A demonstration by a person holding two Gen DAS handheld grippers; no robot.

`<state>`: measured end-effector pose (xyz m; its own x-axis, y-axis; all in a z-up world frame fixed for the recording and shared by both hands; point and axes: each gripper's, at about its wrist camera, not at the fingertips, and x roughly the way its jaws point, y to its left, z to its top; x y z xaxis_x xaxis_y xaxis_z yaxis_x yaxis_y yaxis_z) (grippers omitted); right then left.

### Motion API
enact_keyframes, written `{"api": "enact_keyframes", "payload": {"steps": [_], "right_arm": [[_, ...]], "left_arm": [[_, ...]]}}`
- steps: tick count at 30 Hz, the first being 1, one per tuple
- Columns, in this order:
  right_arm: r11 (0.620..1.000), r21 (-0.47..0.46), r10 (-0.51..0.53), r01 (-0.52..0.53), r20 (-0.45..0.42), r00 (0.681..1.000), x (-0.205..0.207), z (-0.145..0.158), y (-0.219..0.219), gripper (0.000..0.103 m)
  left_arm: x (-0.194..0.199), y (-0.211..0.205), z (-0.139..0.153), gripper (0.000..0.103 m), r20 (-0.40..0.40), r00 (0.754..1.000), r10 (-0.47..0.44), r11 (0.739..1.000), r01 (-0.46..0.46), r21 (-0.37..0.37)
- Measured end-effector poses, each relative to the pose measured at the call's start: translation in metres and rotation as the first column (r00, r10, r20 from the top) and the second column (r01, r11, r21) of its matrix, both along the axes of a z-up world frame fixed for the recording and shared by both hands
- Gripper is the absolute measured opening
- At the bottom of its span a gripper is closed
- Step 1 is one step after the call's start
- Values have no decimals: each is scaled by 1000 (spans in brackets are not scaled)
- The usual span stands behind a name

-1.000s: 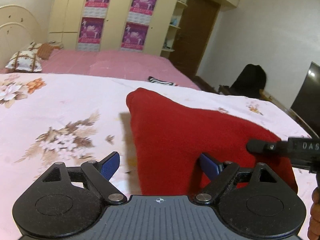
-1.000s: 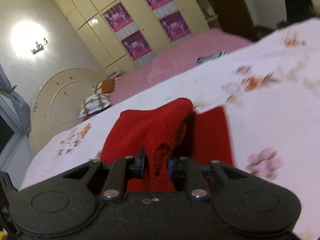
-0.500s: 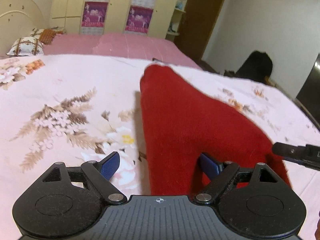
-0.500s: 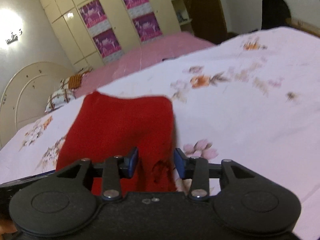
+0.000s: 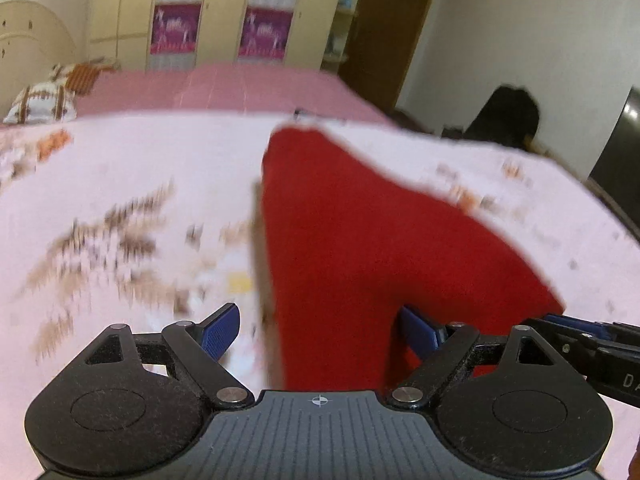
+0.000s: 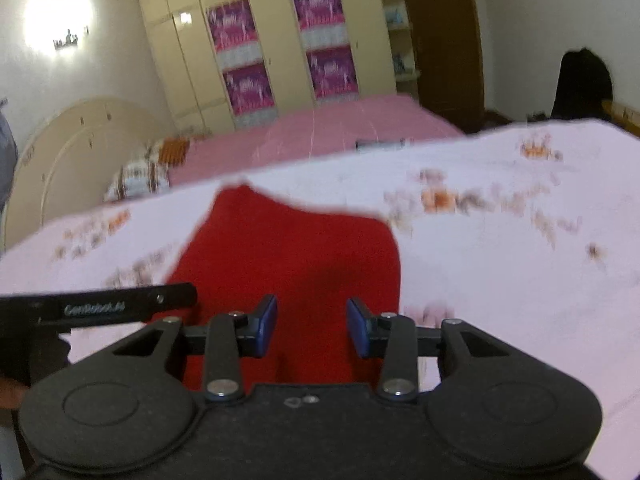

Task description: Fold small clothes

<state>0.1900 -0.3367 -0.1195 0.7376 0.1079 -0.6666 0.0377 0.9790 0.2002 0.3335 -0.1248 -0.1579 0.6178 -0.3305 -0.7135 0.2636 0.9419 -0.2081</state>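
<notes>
A red garment (image 5: pixel 360 240) lies folded flat on the pink floral bedsheet (image 5: pixel 120 184). It also shows in the right wrist view (image 6: pixel 296 252). My left gripper (image 5: pixel 320 330) is open over the garment's near left edge and holds nothing. My right gripper (image 6: pixel 312 326) is open over the garment's near edge and holds nothing. The right gripper's tip shows at the right edge of the left wrist view (image 5: pixel 580 330). The left gripper's finger shows at the left of the right wrist view (image 6: pixel 120 306). Both views are blurred by motion.
A second bed with a plain pink cover (image 5: pixel 224 88) and pillows (image 5: pixel 40 100) stands behind. A wardrobe (image 6: pixel 280 48) lines the far wall. A dark chair or bag (image 5: pixel 504 120) stands at the right, past the bed's edge.
My right gripper let go of the red garment's fold and opened wide. The fold now lies flat. Both grippers have shifted over the garment's near edge.
</notes>
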Motion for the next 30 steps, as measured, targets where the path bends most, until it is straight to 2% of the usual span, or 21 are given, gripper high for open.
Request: {"api": "enact_keyframes", "payload": {"steps": [4, 8, 14, 18, 23, 27, 30], "right_arm": [[1000, 6, -22, 23, -125, 992, -1, -36, -4, 35], [1000, 22, -15, 17, -106, 994, -3, -28, -4, 36], [993, 102, -53, 56, -24, 998, 7, 0, -14, 41], [996, 76, -57, 56, 10, 998, 26, 12, -14, 41], [997, 53, -63, 62, 22, 998, 56, 12, -16, 40], [995, 60, -83, 82, -2, 997, 75, 0, -19, 41], [997, 43, -56, 61, -97, 994, 86, -27, -16, 41]], "left_arm": [[-3, 3, -13, 86, -34, 999, 0, 1000, 0, -5], [-3, 2, 5, 86, -5, 1000, 7, 1000, -7, -12], [8, -5, 33, 86, 39, 999, -6, 999, 8, -38], [20, -12, 37, 86, 42, 999, -3, 999, 5, -42], [35, -21, 28, 86, 33, 999, 3, 1000, -3, -16], [49, -23, 4, 86, -32, 999, 18, 1000, -18, 1], [50, -24, -3, 86, -31, 999, 7, 1000, -7, -1]]}}
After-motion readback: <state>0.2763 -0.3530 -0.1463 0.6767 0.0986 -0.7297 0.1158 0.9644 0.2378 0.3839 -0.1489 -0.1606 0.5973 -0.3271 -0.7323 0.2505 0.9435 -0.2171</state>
